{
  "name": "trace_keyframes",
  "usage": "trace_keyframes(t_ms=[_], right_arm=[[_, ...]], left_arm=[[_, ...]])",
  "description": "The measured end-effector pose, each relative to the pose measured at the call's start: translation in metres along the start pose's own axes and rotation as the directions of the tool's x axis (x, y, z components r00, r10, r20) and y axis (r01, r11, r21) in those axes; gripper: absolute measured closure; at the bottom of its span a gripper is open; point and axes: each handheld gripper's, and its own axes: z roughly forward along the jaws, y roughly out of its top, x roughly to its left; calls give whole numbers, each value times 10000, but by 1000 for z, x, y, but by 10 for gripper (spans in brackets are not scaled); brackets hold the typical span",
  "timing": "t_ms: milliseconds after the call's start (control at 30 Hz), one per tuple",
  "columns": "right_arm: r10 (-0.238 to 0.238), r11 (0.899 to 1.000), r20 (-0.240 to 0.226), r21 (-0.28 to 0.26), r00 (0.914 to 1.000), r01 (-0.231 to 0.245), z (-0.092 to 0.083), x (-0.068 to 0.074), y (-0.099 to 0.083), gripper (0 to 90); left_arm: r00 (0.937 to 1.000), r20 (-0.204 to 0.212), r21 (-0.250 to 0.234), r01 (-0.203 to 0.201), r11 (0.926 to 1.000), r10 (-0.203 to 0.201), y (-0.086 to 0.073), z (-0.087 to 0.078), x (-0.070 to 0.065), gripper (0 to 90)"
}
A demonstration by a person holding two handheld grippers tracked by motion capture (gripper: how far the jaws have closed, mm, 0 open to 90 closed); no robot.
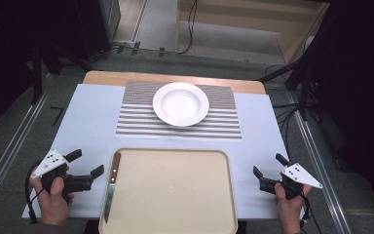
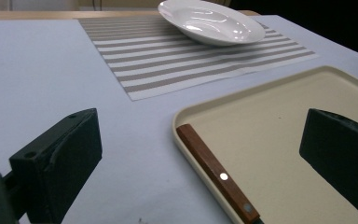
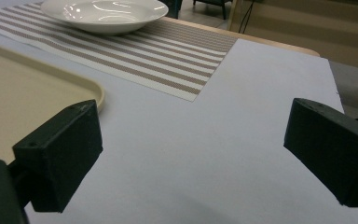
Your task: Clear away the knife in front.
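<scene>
A beige tray [image 1: 175, 195] lies at the table's near edge. A knife with a brown wooden handle [image 1: 111, 185] rests along its left side, handle pointing away from me. The same knife handle [image 2: 216, 172] lies just inside the tray's rim [image 2: 186, 114] in the left gripper view. A white plate [image 1: 180, 103] sits on a striped placemat [image 1: 136, 117] behind the tray. My left gripper [image 1: 85, 164] is open just left of the tray, near the knife. My right gripper [image 1: 269, 165] is open right of the tray, holding nothing. Its jaws stand wide apart over bare white table.
A white sheet [image 1: 90, 122] covers the table, whose wooden far edge [image 1: 107, 76] shows. Metal rails [image 1: 9, 146] run along both sides of the table, with cables [image 1: 285, 112] on the floor at the right. The plate [image 3: 103, 14] and tray corner [image 3: 91, 88] show in the right gripper view.
</scene>
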Motion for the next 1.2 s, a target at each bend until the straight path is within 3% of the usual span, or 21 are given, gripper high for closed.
trace_keyframes(t_ms=[133, 300, 800, 1200], right_arm=[[23, 10000, -3, 1, 10000, -23, 0, 0, 0, 29], [14, 10000, -3, -7, 10000, -14, 0, 0, 0, 29], [29, 10000, -8, 0, 10000, -29, 0, 0, 0, 29], [-62, 10000, -11, -6, 10000, 62, 0, 0, 0, 29]], left_arm=[[9996, -274, -57, -8, 10000, 7, 0, -7, 9, 0], [9977, -595, -318, 302, 9990, -321, -3, -20, 26, 0], [9916, -1047, -635, 694, 9956, -758, -14, -40, 57, 0], [9911, -941, -665, 883, 9939, -944, -22, -36, 64, 0]])
